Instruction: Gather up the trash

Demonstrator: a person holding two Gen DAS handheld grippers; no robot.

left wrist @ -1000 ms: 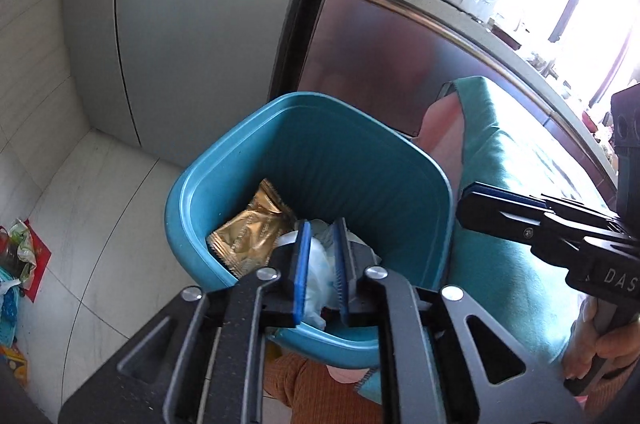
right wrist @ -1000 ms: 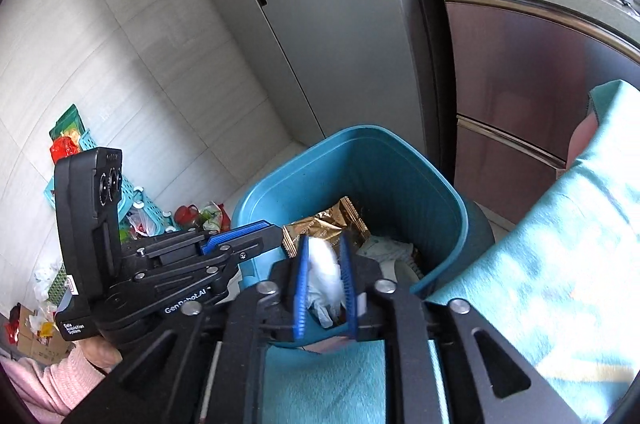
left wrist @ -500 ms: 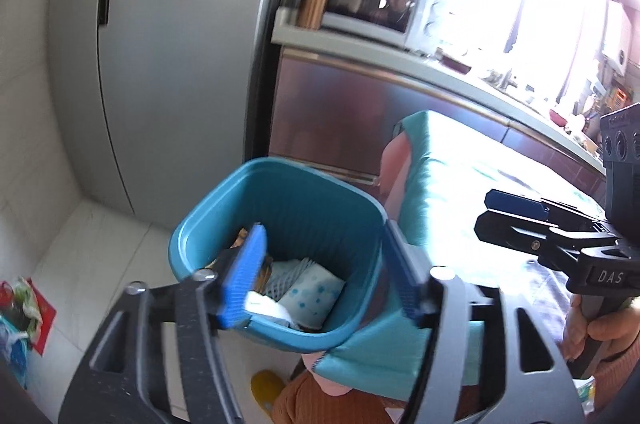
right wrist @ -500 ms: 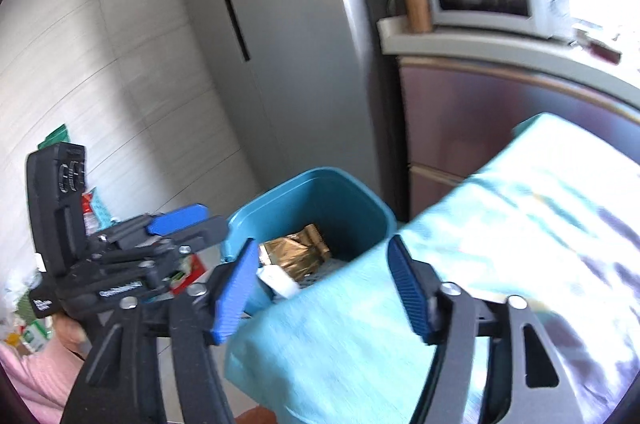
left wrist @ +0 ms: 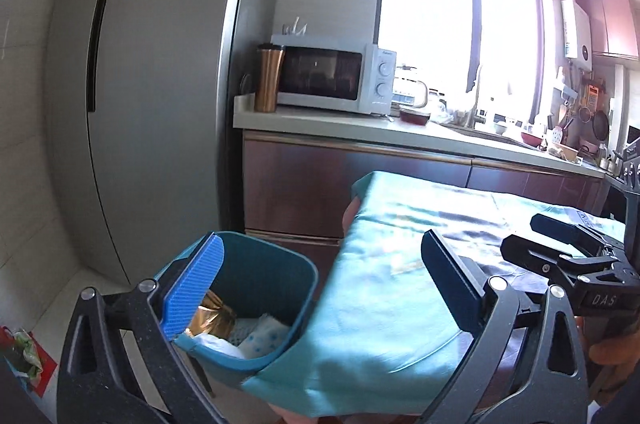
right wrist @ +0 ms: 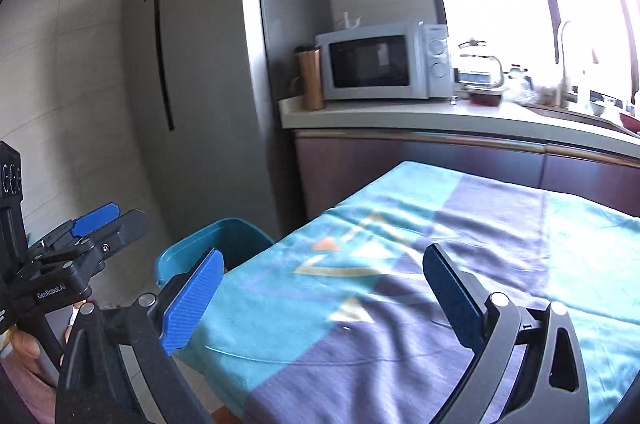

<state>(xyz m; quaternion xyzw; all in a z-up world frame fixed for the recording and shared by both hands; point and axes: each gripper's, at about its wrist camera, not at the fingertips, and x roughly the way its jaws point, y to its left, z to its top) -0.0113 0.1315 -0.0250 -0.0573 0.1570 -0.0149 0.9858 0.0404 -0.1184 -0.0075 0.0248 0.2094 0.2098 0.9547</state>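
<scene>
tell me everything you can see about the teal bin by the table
The teal bin is a plastic tub with rounded corners, a rolled rim and no lid. It stands upright on the floor against the end of the table, whose turquoise cloth hangs against its side. Inside lie a gold foil wrapper and white tissues, one dotted blue. From the right wrist, only its rim shows. Nothing grips it.

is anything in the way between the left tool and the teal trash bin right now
Nothing visible blocks it. The left tool is open with nothing between its jaws, which have just been opening. The bin sits just ahead and below, its top uncovered. The tablecloth hangs beside the bin's right side, not over its mouth.
</scene>
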